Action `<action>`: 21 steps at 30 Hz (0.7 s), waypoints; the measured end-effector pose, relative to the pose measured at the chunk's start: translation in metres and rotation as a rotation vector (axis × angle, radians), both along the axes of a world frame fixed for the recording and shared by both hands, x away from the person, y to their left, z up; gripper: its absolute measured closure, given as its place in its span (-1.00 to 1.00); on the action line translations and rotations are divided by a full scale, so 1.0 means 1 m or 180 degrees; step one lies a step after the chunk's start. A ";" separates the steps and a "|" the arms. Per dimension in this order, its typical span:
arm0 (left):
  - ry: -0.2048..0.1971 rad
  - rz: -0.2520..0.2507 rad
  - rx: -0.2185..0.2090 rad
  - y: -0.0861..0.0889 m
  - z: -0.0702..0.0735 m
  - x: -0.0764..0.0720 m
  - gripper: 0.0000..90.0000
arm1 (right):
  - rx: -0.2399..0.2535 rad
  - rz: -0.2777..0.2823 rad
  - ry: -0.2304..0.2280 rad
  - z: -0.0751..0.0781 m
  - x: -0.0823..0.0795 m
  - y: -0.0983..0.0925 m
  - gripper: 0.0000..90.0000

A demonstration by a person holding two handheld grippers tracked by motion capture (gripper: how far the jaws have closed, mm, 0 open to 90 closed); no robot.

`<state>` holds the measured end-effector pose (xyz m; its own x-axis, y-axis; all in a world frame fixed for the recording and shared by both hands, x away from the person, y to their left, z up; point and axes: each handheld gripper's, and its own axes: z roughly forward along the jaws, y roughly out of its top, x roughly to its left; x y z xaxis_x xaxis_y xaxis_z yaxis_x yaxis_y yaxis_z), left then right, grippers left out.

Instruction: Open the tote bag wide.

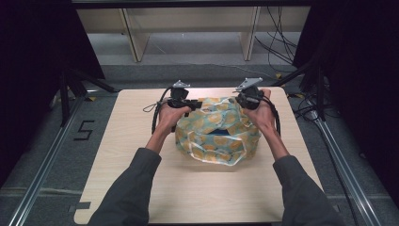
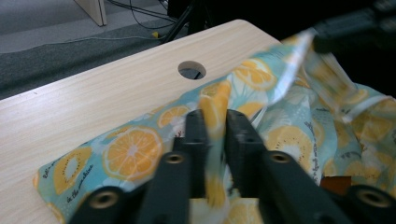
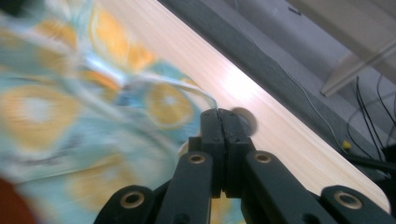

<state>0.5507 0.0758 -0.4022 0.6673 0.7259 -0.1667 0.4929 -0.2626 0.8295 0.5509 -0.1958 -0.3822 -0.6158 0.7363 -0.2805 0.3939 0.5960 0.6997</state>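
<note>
Lemon-print bag [image 1: 217, 134] sits mid-table [image 1: 141, 197], slightly toward the far edge, crumpled, mouth open toward the person.

Left gripper [image 1: 187, 104] at the bag's 10 o'clock, touching its upper-left corner. In the left gripper view its jaws stand slightly apart with a strip of the bag's fabric [image 2: 212, 112] running up between them; the pads don't look clamped on it, so a loose gap rather than a firm grip.

Right gripper [image 1: 244, 100] at the bag's 1 o'clock, on the upper-right edge. In the right gripper view the jaws are pressed fully together. The bag's thin rim [image 3: 187, 86] curves right up to the tips; can't tell whether any fabric is pinched. That view is motion-blurred.

Table's round hole [image 2: 192, 70] lies just beyond the bag at 12 o'clock.
</note>
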 end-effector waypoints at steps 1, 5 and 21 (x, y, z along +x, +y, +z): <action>-0.0008 0.0013 -0.0021 -0.001 0.001 -0.003 0.49 | -0.0022 -0.0068 0.0051 -0.003 0.007 -0.002 1.00; -0.0206 -0.0266 -0.0057 -0.004 0.016 -0.025 0.43 | -0.0135 -0.0256 0.0232 -0.022 0.032 -0.010 1.00; 0.0019 -0.0578 0.1114 -0.030 -0.044 -0.034 0.23 | 0.0420 -0.0406 0.0603 -0.050 0.033 -0.048 0.88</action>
<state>0.5162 0.0456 -0.4465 0.7899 0.6097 0.0657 0.4169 -0.6126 0.6715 0.5843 -0.2435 -0.4319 -0.5482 0.8338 -0.0653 0.5913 0.4416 0.6748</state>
